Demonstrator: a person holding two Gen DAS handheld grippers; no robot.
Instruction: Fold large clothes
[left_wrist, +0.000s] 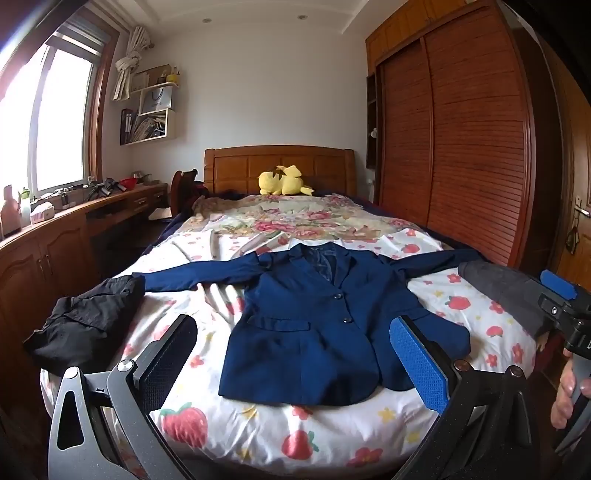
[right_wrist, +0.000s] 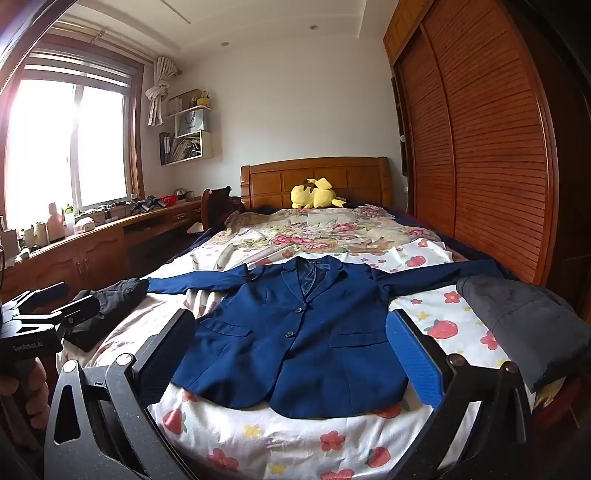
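A navy blue blazer (left_wrist: 314, 314) (right_wrist: 295, 332) lies face up on the bed, buttoned, with both sleeves spread sideways. My left gripper (left_wrist: 295, 323) hovers over the bed's foot end, short of the blazer's hem, open and holding nothing. My right gripper (right_wrist: 290, 317) hangs likewise over the hem, open and holding nothing. In the left wrist view the right gripper (left_wrist: 554, 295) shows at the right edge with a hand below it. In the right wrist view the left gripper (right_wrist: 66, 299) shows at the left edge.
A black garment (left_wrist: 88, 325) (right_wrist: 110, 295) lies bunched by the blazer's left sleeve end. A grey garment (left_wrist: 506, 291) (right_wrist: 524, 325) lies by the right one. A yellow plush toy (left_wrist: 284, 181) sits by the headboard. The wardrobe (left_wrist: 461, 147) flanks the right, a desk (left_wrist: 74, 229) the left.
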